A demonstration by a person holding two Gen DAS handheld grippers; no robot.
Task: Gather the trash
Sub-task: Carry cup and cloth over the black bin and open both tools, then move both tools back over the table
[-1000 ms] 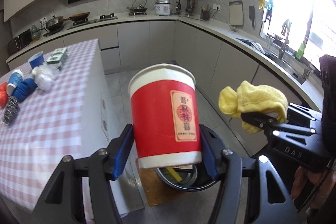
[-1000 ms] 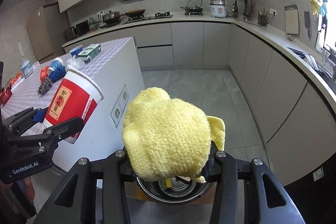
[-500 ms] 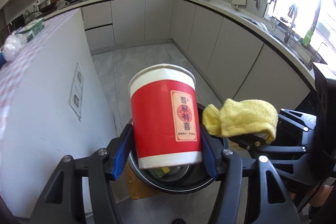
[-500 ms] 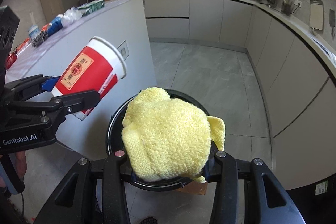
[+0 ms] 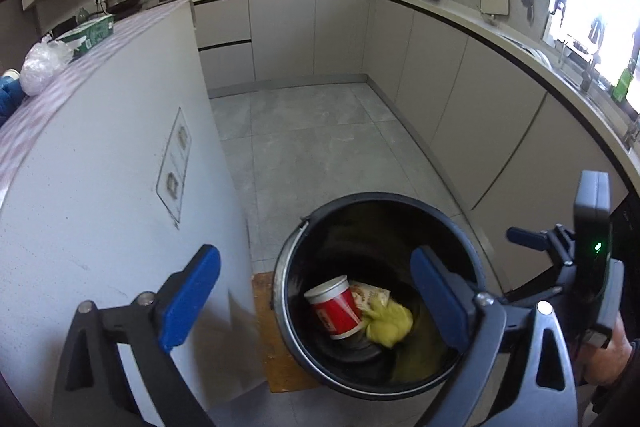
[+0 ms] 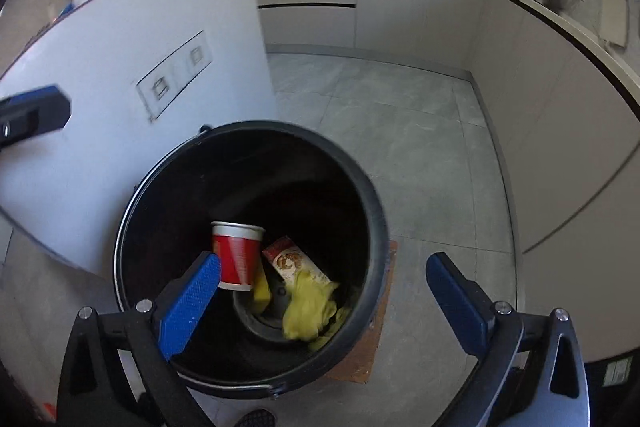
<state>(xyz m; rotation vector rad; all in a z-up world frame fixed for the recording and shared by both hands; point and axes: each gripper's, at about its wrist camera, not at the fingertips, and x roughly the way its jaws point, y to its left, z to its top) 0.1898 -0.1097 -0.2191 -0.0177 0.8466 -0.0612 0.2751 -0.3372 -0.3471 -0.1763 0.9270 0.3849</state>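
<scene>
Grey floor tiles run under a black bin (image 6: pixel 256 383) directly below both hand-held grippers, left (image 5: pixel 316 299) and right (image 6: pixel 322 293), each spread wide and holding nothing. Inside lie a red paper cup (image 6: pixel 237 254), light and easily crushed, best pinched across its wall, and a soft yellow cloth (image 6: pixel 308 307). Beyond the left one, a table (image 5: pixel 100 163) carries a plastic bag (image 5: pixel 38 71).

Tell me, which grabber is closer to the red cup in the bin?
Hard to call, maybe the right. The right gripper hangs open right above the bin, one finger overlapping the red cup. The left gripper hangs open above it too.
</scene>
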